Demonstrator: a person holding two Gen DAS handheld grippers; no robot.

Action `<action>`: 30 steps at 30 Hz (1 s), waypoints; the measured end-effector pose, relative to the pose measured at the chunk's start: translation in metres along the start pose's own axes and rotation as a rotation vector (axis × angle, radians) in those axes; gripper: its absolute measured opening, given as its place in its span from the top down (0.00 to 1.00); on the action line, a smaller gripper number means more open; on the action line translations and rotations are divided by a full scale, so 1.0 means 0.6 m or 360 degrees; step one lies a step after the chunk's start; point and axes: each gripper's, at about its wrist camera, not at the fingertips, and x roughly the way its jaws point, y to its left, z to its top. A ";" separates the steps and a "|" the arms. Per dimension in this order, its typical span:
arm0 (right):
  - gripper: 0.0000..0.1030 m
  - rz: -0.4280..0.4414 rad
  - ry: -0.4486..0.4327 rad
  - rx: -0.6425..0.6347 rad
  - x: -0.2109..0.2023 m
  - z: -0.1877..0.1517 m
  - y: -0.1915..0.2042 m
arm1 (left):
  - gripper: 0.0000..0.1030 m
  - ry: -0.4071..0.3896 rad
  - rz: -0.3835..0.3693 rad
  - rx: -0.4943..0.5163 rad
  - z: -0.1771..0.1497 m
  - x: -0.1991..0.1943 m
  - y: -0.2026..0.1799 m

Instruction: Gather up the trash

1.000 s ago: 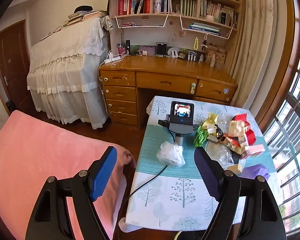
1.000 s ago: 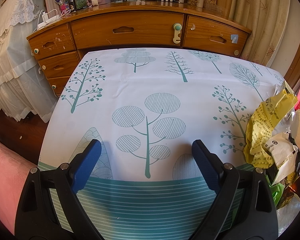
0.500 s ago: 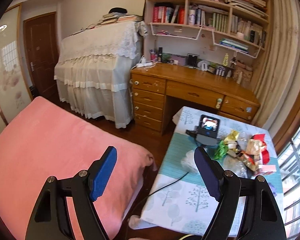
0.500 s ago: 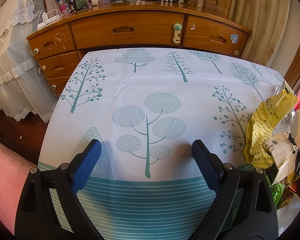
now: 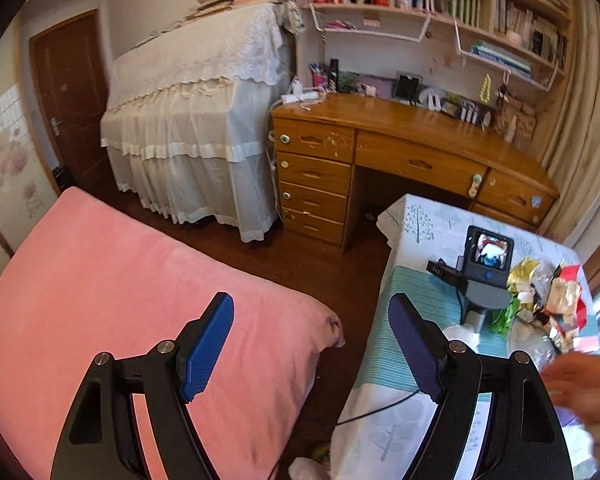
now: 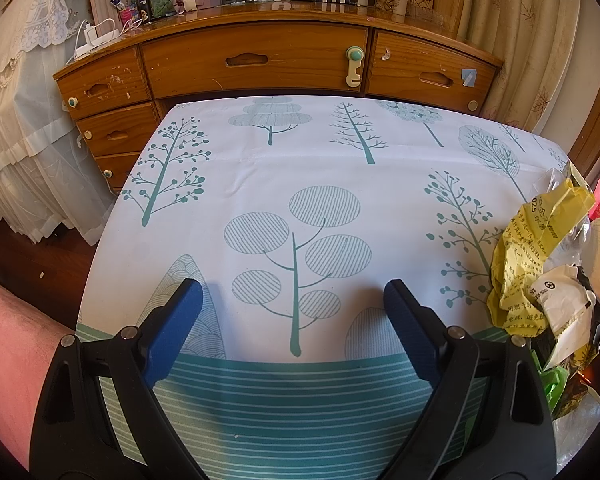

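A pile of crumpled wrappers (image 5: 548, 300) lies on the tree-print tablecloth (image 5: 412, 224) at the right of the left wrist view. My left gripper (image 5: 310, 304) hangs open and empty over the gap between the bed and the table, well left of the pile. A blurred hand (image 5: 580, 384) reaches in at the lower right. In the right wrist view my right gripper (image 6: 292, 286) rests open and empty on the cloth (image 6: 300, 152). The same trash, led by a yellow printed wrapper (image 6: 536, 240), sits just right of it. That gripper's small lit screen (image 5: 488, 250) shows beside the pile.
A pink bed (image 5: 100, 300) fills the left. Dark wooden floor (image 5: 340, 280) separates it from the table. A wooden desk with drawers (image 5: 400, 152) stands behind, next to a lace-covered piece of furniture (image 5: 196, 112). A black cable (image 5: 380, 408) trails over the table's near corner.
The left gripper has pulled back and swung left, so the table now sits at the right of its view. A hand has come into view there. The right gripper has not moved.
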 end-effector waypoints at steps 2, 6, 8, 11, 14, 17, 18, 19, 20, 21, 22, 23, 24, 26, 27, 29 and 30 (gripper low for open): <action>0.12 0.0000 0.0000 0.0000 -0.001 -0.001 -0.001 | 0.21 0.0026 -0.0011 0.0077 0.027 0.056 0.003; 0.12 0.0000 0.0000 0.0000 0.002 0.001 0.003 | 0.21 0.0046 0.0014 0.0192 0.060 0.141 0.013; 0.12 0.0000 0.0000 0.0000 -0.001 -0.001 -0.001 | 0.21 0.0095 0.0021 0.0233 0.076 0.182 0.015; 0.05 0.0017 0.0012 0.0009 0.002 0.000 0.000 | 0.21 0.0132 0.0000 0.0256 0.101 0.231 0.013; 0.03 -0.0023 0.0025 0.0025 0.004 -0.001 0.009 | 0.21 0.0124 -0.0017 0.0282 0.120 0.261 0.003; 0.14 0.0018 0.0138 -0.0018 -0.001 0.008 0.016 | 0.21 0.0102 -0.0057 0.0286 0.135 0.270 -0.010; 0.28 0.0050 0.0153 -0.0020 -0.014 0.003 0.012 | 0.21 0.0090 -0.0074 0.0290 0.138 0.269 -0.016; 0.32 0.0109 0.0172 -0.0008 -0.032 -0.004 0.007 | 0.21 0.0082 -0.0088 0.0297 0.140 0.265 -0.023; 0.32 0.0163 0.0174 0.0006 -0.053 -0.009 0.006 | 0.21 0.0074 -0.0106 0.0312 0.140 0.259 -0.034; 0.32 0.0204 0.0160 0.0018 -0.078 -0.015 0.002 | 0.21 0.0065 -0.0119 0.0321 0.140 0.255 -0.041; 0.32 0.0261 0.0122 0.0029 -0.110 -0.021 -0.001 | 0.21 0.0051 -0.0134 0.0328 0.135 0.242 -0.051; 0.32 0.0312 0.0082 0.0028 -0.146 -0.029 -0.007 | 0.21 0.0034 -0.0152 0.0334 0.131 0.232 -0.062; 0.32 0.0358 0.0052 0.0019 -0.182 -0.039 -0.013 | 0.21 0.0023 -0.0169 0.0338 0.128 0.224 -0.071; 0.32 0.0445 0.0014 0.0006 -0.248 -0.057 -0.032 | 0.21 0.0001 -0.0208 0.0347 0.112 0.197 -0.096; 0.32 0.0505 -0.0007 0.0002 -0.288 -0.073 -0.048 | 0.21 -0.0017 -0.0233 0.0346 0.105 0.184 -0.111; 0.32 0.0563 -0.0032 -0.0009 -0.354 -0.102 -0.082 | 0.21 -0.0039 -0.0269 0.0344 0.075 0.147 -0.138; 0.32 0.0583 -0.0047 -0.0014 -0.390 -0.121 -0.106 | 0.21 -0.0054 -0.0296 0.0340 0.060 0.127 -0.156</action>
